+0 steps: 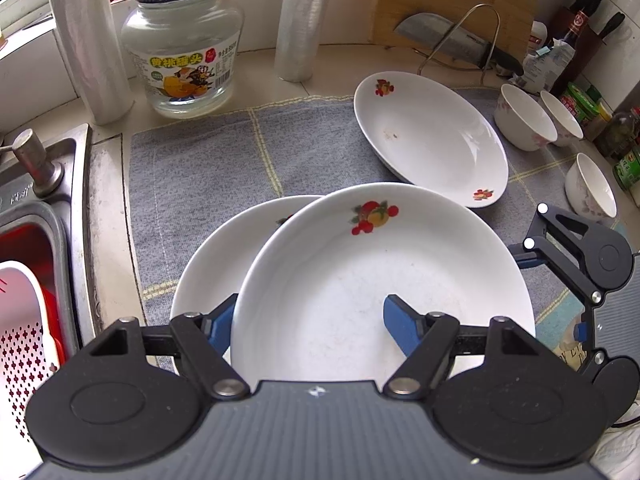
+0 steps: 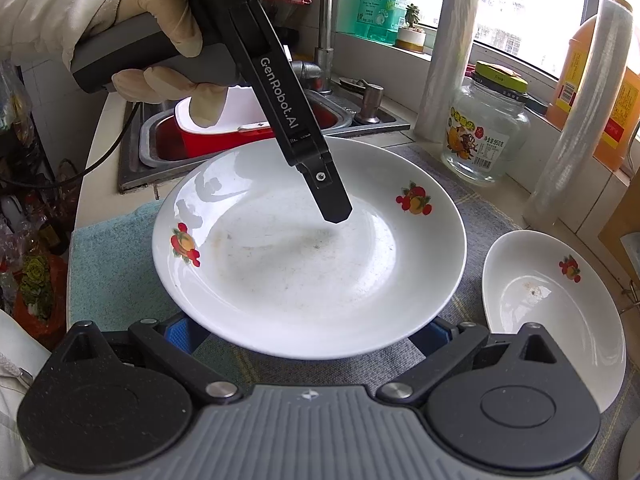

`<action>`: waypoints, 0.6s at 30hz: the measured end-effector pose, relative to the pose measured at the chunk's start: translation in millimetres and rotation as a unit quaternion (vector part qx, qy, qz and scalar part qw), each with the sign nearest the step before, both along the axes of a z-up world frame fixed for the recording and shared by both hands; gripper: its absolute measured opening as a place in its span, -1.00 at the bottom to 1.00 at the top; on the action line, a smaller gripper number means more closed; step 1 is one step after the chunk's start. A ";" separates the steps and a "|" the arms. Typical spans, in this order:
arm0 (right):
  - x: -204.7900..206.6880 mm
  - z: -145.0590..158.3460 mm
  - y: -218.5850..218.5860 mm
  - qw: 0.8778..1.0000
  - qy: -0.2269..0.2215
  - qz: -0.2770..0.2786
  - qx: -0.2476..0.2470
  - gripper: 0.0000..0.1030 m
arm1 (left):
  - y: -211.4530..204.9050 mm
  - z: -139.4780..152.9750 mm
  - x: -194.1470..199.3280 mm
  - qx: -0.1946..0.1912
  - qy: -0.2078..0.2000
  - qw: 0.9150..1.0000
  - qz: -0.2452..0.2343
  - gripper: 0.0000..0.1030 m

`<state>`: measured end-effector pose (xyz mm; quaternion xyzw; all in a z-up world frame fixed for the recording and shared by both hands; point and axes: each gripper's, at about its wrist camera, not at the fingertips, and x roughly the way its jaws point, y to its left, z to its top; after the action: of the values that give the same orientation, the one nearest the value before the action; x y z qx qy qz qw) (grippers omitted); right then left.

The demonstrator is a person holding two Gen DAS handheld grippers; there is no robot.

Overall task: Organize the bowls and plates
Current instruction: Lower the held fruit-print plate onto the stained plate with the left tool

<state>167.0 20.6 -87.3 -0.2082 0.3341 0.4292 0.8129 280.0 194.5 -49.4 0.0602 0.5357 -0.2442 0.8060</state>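
The left gripper (image 1: 308,322), tilted down from a gloved hand (image 2: 132,40), pinches the top plate's (image 1: 380,280) rim above another plate (image 1: 216,256). The right gripper (image 2: 308,334) sits spread wide, level, beneath that plate's near edge on the cloth (image 1: 200,168).

A white plate (image 2: 308,248) with fruit prints sits in the middle, above a grey cloth (image 2: 320,364) on the desk. The left gripper (image 2: 334,210), held by a gloved hand (image 2: 160,40), reaches down into the plate's well (only one dark finger shows, so its spread is unclear). The right gripper (image 2: 308,340) has blue pads (image 2: 182,334) wide apart under the plate's near rim. A second plate (image 2: 560,312) lies right, a glass jar (image 2: 486,136) behind.
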 end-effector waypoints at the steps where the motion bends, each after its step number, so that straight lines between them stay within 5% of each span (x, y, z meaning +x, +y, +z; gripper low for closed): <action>1: 0.8 -0.1 0.7 1.000 0.002 -0.001 0.001 1.00 | 0.6 -0.8 0.8 0.000 0.000 1.000 0.000 0.44; 18: 12.1 -2.3 7.8 1.000 0.017 -0.012 -0.008 1.00 | 3.0 -13.7 16.4 0.004 0.014 1.000 -0.004 0.44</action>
<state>179.1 28.4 -89.6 -0.2031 0.3537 0.4202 0.8106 296.4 197.6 -63.1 0.0623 0.5475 -0.2466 0.7972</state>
